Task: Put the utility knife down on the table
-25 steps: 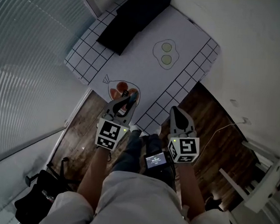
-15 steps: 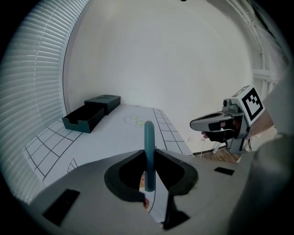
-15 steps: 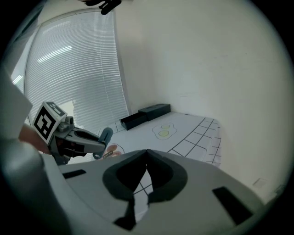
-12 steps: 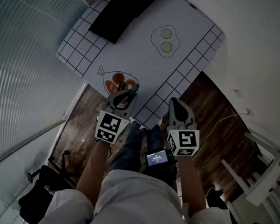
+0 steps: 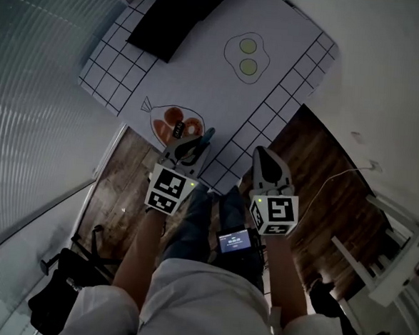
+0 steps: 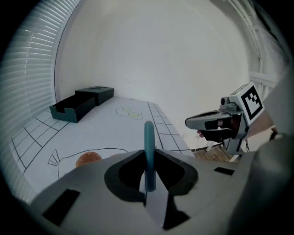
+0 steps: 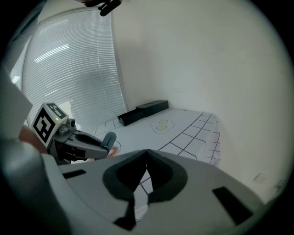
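Observation:
A blue utility knife (image 6: pixel 149 156) stands upright between the jaws of my left gripper (image 6: pixel 149 167), which is shut on it. In the head view the left gripper (image 5: pixel 195 144) hangs over the near edge of the white gridded table (image 5: pixel 287 75), and the knife (image 5: pixel 207 135) pokes out just right of a fish drawing (image 5: pixel 174 123). To the right, my right gripper (image 5: pixel 262 156) hovers off the table's edge above the wooden floor. Its jaws are shut with nothing in them (image 7: pixel 145 161). In the right gripper view, the left gripper (image 7: pixel 82 146) and the knife's tip (image 7: pixel 109 139) show at the left.
A black open box (image 5: pixel 173 17) sits at the table's far end, and a fried-egg drawing (image 5: pixel 246 57) lies mid-table. Window blinds (image 5: pixel 36 94) run along the left. A dark bag (image 5: pixel 57 299) is on the floor at lower left, and white furniture (image 5: pixel 396 262) stands at the right.
The left gripper with the knife has shifted slightly forward and to the right, from over the fish drawing to beside it. The right gripper has barely moved.

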